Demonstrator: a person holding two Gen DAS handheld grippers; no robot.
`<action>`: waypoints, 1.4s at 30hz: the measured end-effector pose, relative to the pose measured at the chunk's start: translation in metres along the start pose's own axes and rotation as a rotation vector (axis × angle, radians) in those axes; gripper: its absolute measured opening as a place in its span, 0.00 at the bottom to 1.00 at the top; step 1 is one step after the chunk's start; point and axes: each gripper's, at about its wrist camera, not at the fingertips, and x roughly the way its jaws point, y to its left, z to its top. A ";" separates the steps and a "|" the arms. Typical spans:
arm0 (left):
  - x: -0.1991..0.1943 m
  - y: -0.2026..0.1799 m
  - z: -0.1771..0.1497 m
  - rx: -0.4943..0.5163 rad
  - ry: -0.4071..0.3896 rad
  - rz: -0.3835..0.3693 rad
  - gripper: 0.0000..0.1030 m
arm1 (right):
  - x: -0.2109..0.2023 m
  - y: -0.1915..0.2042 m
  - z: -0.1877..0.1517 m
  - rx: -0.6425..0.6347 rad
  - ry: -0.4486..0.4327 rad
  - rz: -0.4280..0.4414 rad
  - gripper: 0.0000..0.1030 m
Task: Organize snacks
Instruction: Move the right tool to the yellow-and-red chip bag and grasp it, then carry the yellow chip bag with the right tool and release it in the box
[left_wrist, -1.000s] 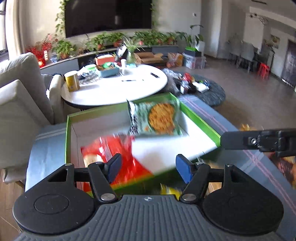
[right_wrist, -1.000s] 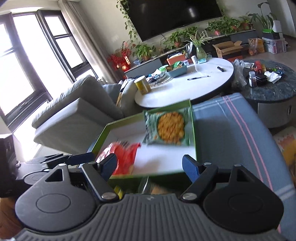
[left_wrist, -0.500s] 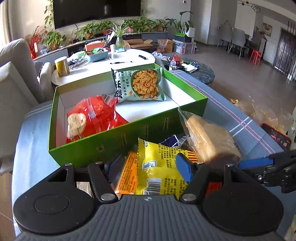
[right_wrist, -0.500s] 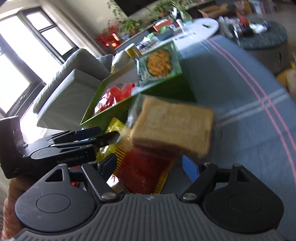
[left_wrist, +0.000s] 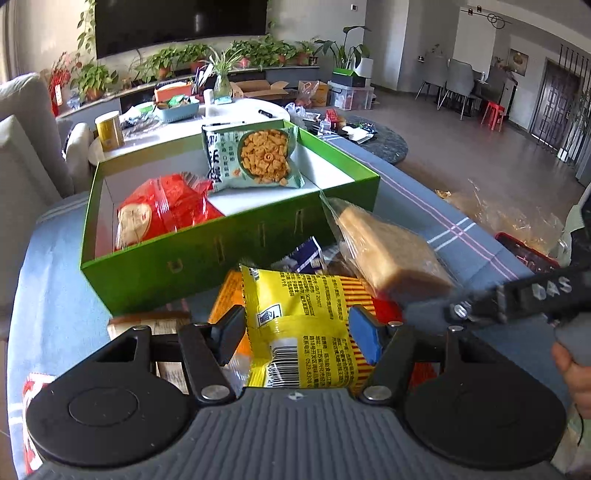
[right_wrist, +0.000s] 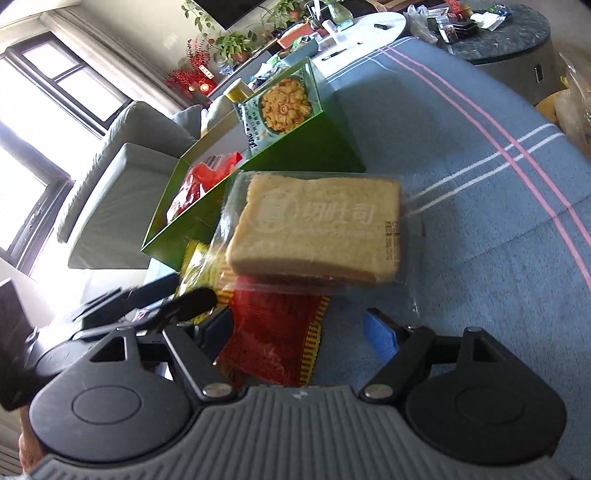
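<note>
A green box (left_wrist: 221, 258) (right_wrist: 325, 147) on the blue cloth holds a red snack bag (left_wrist: 162, 210) and a green snack bag (left_wrist: 258, 158) (right_wrist: 280, 107). In front of it lies a pile of snacks. My left gripper (left_wrist: 297, 334) is low over the pile, its jaws closing with a yellow packet (left_wrist: 295, 306) between them; the pads do not visibly squeeze it. A clear bag of sliced bread (left_wrist: 391, 254) (right_wrist: 317, 229) leans on the pile to the right. My right gripper (right_wrist: 299, 332) is open just short of the bread, above a red packet (right_wrist: 273, 332).
An orange packet (left_wrist: 225, 306) and a dark blue one (left_wrist: 306, 254) lie under the yellow packet. The striped blue cloth (right_wrist: 480, 221) stretches to the right. A round white table (left_wrist: 240, 114), a sofa (left_wrist: 22, 147) and a dark round table (left_wrist: 384, 142) stand beyond.
Both grippers have dropped from above the green box to the pile in front of it. The left jaws have narrowed slightly around the yellow packet. The right gripper has rolled.
</note>
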 end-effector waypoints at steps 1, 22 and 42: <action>-0.002 0.000 -0.002 -0.004 0.001 -0.003 0.57 | 0.001 -0.001 0.000 0.000 -0.003 -0.006 0.75; -0.020 0.002 -0.022 -0.119 0.043 -0.036 0.68 | 0.007 0.004 -0.003 -0.026 0.058 0.045 0.75; -0.069 -0.006 -0.029 -0.058 -0.078 0.015 0.63 | -0.006 0.052 -0.011 -0.171 0.058 0.168 0.62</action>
